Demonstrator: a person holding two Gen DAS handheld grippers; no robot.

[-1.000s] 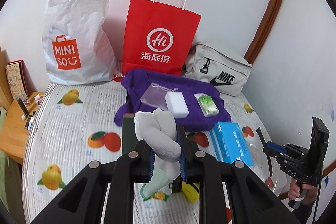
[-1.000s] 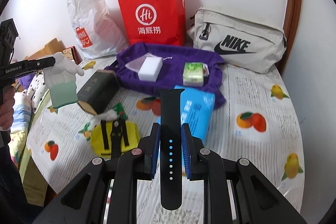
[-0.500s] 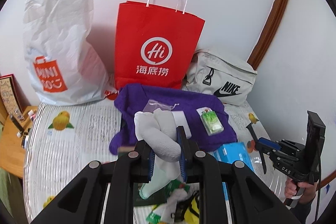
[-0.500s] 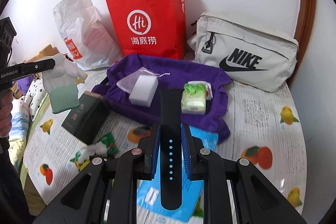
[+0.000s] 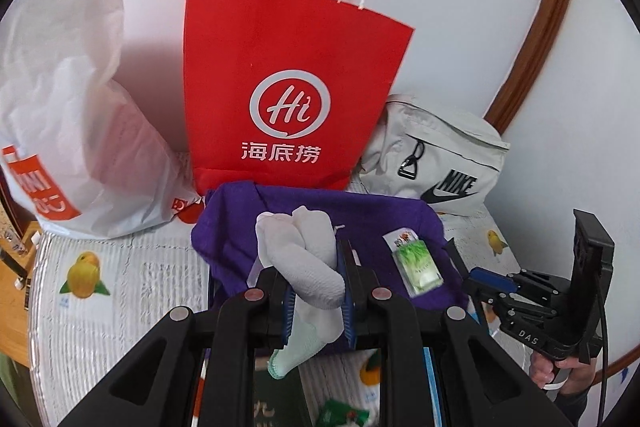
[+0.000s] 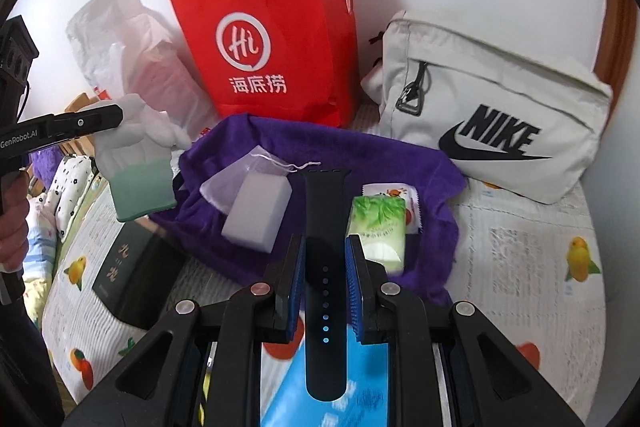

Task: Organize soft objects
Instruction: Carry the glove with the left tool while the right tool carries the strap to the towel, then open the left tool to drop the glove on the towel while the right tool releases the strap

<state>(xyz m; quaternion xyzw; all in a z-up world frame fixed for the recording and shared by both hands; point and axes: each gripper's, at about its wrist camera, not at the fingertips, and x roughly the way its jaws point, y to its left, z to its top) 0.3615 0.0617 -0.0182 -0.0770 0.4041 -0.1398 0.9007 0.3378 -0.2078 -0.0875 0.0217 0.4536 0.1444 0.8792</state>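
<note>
My left gripper [image 5: 316, 287] is shut on a white glove with a mint-green cuff [image 5: 308, 267] and holds it above the near edge of a purple cloth [image 5: 240, 223]. The glove also shows in the right wrist view [image 6: 136, 163], left of the cloth. My right gripper [image 6: 325, 267] is shut on a black watch strap [image 6: 325, 227], held over the purple cloth [image 6: 360, 155]. On the cloth lie a white sponge block [image 6: 258, 213], a sheer pouch [image 6: 236, 175] and a green tissue pack [image 6: 378, 227].
A red paper bag [image 5: 292, 91] stands behind the cloth, a white plastic bag [image 5: 72, 131] to its left, a grey Nike pouch [image 6: 492, 115] to its right. A dark box [image 6: 132, 271] and a blue pack [image 6: 360, 387] lie on the fruit-print table cover [image 6: 520, 267].
Both grippers have moved forward toward the purple cloth and the bags, still holding the glove and the strap. The bags now look larger and closer.
</note>
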